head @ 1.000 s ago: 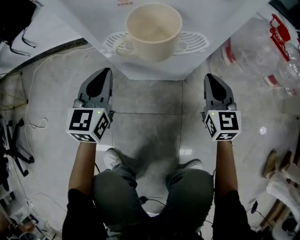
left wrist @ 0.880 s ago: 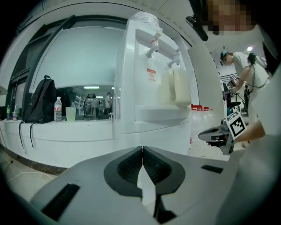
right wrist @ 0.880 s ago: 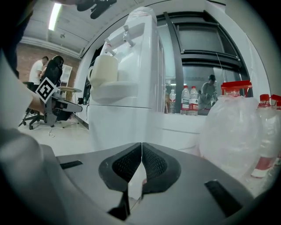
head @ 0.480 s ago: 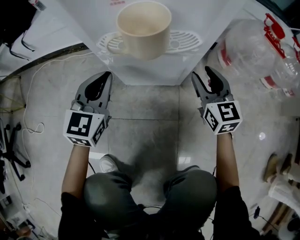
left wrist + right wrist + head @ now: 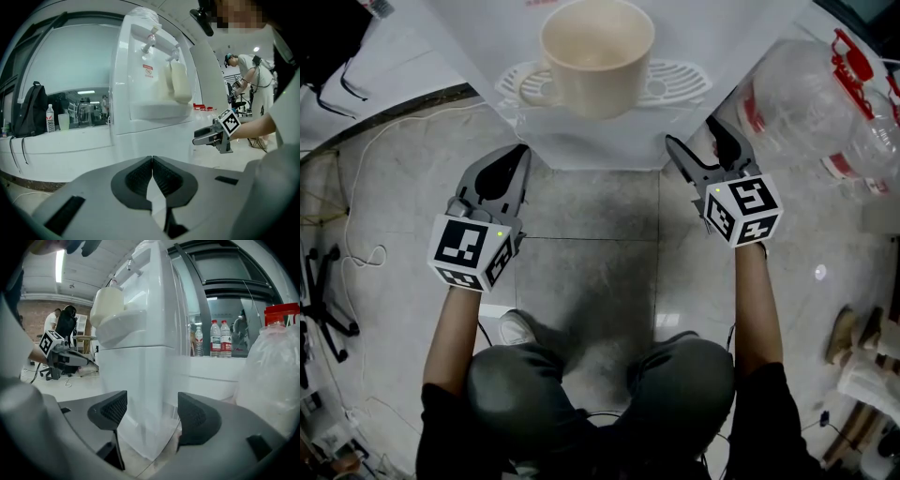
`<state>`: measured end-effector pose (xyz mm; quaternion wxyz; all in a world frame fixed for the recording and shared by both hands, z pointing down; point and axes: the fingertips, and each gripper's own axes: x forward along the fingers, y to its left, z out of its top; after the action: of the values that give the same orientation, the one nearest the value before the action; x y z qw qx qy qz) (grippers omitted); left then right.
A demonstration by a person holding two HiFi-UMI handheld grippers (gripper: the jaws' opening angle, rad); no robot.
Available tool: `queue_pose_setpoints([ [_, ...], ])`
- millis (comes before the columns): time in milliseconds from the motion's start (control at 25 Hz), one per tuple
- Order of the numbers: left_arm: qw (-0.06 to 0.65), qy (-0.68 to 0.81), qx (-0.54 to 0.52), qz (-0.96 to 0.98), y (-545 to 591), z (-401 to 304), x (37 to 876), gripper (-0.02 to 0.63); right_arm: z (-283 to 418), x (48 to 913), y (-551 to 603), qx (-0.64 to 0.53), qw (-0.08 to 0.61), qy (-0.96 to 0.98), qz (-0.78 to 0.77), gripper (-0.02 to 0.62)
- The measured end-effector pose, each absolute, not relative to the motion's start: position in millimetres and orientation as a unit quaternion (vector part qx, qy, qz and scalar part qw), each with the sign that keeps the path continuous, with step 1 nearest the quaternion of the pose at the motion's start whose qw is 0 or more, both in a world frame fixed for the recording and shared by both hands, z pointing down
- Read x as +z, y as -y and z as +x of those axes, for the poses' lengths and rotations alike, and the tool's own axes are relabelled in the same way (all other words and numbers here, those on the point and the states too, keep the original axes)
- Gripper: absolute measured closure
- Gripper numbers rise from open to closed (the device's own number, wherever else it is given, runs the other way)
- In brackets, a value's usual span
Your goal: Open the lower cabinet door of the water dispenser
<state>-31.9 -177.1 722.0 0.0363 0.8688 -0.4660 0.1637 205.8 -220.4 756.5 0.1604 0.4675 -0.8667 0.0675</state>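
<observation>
Nothing is open yet: the door [image 5: 131, 390] below the cup [image 5: 597, 56] looks flush and shut. The right gripper [image 5: 152, 411] has just been spreading its jaws. They're wide now, and the lower corner of the dispenser [image 5: 600, 141] sits framed between them, close ahead and seemingly untouched. The left gripper [image 5: 152, 161] hangs clenched and empty by the other side. Catching the door's edge and pulling are left.

Water dispenser [image 5: 598, 141]: glossy white plastic. Mug [image 5: 597, 56]: smooth, matt cream. Floor [image 5: 591, 206]: polished grey stone tile. Jug [image 5: 811, 103]: clear crinkled plastic.
</observation>
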Motion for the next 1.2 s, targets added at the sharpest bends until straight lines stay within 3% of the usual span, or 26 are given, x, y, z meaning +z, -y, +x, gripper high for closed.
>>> queue_pose_setpoints([
  [1200, 0.046, 0.431, 0.171, 0.885, 178.5, -14.9, 734.7, 0.589, 203.9, 755.4, 224.4, 0.064, 0.192, 0.865, 0.458, 0.345],
])
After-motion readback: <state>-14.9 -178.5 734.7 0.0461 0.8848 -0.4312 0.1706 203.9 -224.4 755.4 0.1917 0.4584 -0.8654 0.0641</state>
